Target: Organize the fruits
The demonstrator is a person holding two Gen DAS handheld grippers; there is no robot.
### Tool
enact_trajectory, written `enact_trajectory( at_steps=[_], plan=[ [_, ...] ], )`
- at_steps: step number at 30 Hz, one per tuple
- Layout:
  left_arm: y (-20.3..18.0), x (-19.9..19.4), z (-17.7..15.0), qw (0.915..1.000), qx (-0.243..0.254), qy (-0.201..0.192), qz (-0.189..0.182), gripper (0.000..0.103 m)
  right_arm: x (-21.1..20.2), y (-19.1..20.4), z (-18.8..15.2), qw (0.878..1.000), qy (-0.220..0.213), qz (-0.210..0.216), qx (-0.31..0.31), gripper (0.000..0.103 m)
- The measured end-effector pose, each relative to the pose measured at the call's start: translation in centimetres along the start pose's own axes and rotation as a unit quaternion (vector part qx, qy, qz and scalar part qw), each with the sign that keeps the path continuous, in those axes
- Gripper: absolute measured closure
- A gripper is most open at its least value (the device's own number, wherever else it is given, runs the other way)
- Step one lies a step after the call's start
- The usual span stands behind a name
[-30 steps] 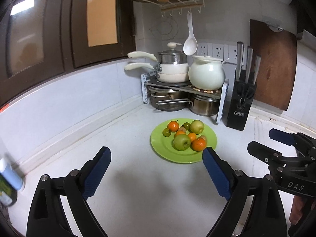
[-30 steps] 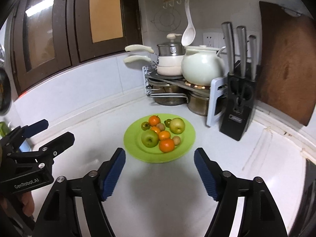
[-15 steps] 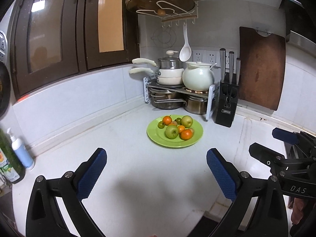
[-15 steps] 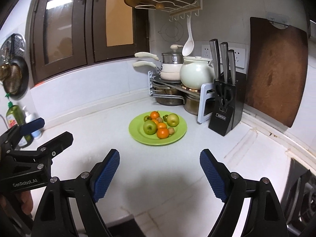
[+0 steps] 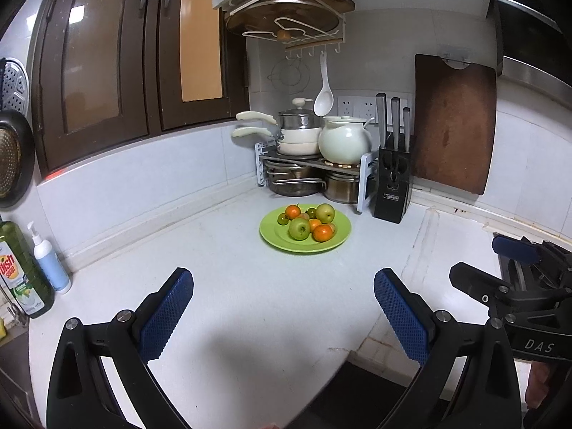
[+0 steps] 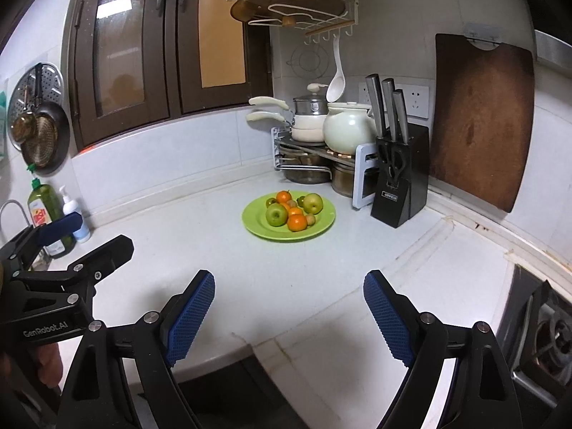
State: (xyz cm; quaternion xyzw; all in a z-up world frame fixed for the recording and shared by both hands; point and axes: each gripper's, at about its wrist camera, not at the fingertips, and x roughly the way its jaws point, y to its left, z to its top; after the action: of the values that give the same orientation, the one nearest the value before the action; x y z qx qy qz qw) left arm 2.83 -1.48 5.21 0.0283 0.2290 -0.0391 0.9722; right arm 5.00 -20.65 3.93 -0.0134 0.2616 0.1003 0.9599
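A green plate (image 5: 282, 239) (image 6: 255, 227) sits on the white counter near the back corner. It holds several fruits: green apples (image 5: 299, 228) (image 6: 276, 214), oranges (image 5: 323, 233) (image 6: 297, 222) and small green and brown fruits. My left gripper (image 5: 282, 316) is open and empty, well in front of the plate near the counter's front edge. My right gripper (image 6: 287, 316) is open and empty, also well short of the plate. Each gripper shows at the edge of the other's view.
A pot rack (image 5: 307, 164) with pans and a white pot (image 5: 343, 139) stands in the corner. A black knife block (image 5: 393, 186) and a brown cutting board (image 5: 454, 125) are right of it. Soap bottles (image 5: 21, 268) stand at far left. A stove (image 6: 543, 336) lies at right.
Both grippers have pulled back and up from the plate, which now looks smaller and farther. More of the counter's front edge, the bottles and the stove have come into view.
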Motion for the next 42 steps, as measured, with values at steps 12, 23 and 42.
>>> enact_trajectory(
  at_steps=[12,23,42],
  plan=[
    [-0.7,-1.7,-0.2,0.9999,0.004,-0.009,-0.004,0.0,-2.1,-0.1,-0.6,1.0,-0.01,0.0,0.003,0.017],
    [-0.8,-2.0,-0.2,0.9999,0.005,-0.01,-0.003,0.0,-2.6,-0.3,-0.6,1.0,-0.013,0.001,0.003,0.017],
    [-1.1,-2.1,-0.1,0.9999,0.008,-0.01,-0.003,0.0,-2.8,-0.1,-0.8,1.0,-0.014,-0.001,0.004,0.017]
  ],
)
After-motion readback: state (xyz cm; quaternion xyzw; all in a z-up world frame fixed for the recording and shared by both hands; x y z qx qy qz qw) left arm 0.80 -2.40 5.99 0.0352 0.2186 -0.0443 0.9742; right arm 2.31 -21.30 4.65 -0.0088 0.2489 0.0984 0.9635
